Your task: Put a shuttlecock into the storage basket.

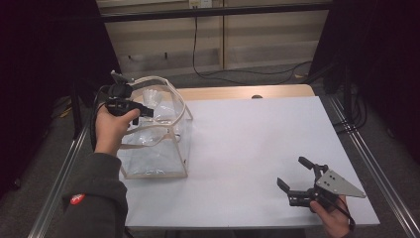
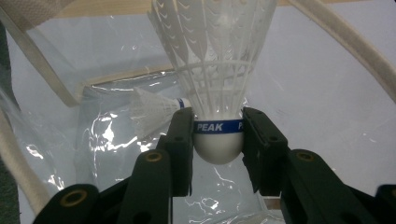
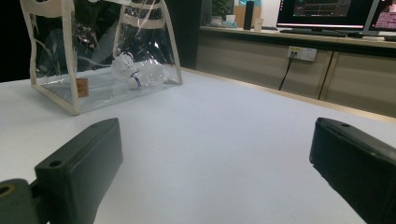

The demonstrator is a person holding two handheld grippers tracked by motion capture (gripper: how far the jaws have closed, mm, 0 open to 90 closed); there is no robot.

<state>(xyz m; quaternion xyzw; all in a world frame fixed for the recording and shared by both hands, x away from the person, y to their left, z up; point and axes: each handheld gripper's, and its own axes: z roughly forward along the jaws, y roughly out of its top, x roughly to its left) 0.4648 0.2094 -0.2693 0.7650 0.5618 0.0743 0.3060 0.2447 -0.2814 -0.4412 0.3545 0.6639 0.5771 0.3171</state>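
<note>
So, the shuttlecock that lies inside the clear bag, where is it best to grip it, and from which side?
Probably at its round cork head, coming down through the bag's open top. The lying shuttlecock rests on its side on the bag floor; its feather skirt is thin and would likely crush, while the cork is firm. The left gripper holds the other shuttlecock the same way, fingers on the cork.

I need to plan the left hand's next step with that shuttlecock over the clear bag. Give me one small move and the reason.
Probably lower the left tongs a little into the clear bag, then release. They clamp the shuttlecock by its cork, just over the bag's open top, and another shuttlecock already lies on the bag's floor. The right tongs rest open, far off on the table.
</note>
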